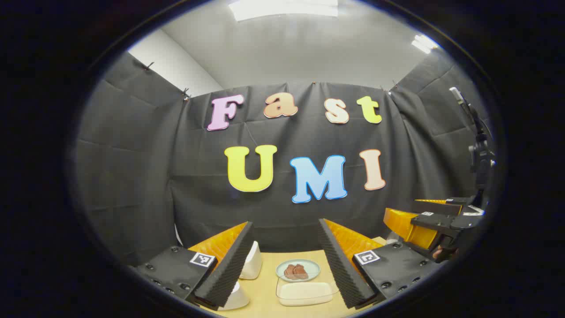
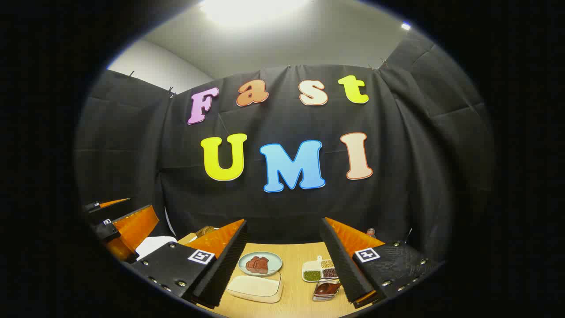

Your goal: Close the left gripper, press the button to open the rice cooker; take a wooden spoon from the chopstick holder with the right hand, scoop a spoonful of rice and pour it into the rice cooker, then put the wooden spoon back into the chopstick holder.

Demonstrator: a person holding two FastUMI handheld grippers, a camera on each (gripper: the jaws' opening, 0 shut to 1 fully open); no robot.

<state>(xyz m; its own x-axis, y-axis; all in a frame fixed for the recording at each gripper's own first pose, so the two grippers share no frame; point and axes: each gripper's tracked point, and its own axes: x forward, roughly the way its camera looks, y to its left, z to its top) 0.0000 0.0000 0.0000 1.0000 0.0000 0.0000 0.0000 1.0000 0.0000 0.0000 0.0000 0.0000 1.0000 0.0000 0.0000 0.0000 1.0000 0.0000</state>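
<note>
Right gripper view: wooden table (image 2: 300, 258), black-draped booth.

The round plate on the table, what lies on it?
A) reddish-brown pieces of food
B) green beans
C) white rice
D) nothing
A: the round plate holds reddish-brown pieces of food, just behind a clear container of white contents.
</note>
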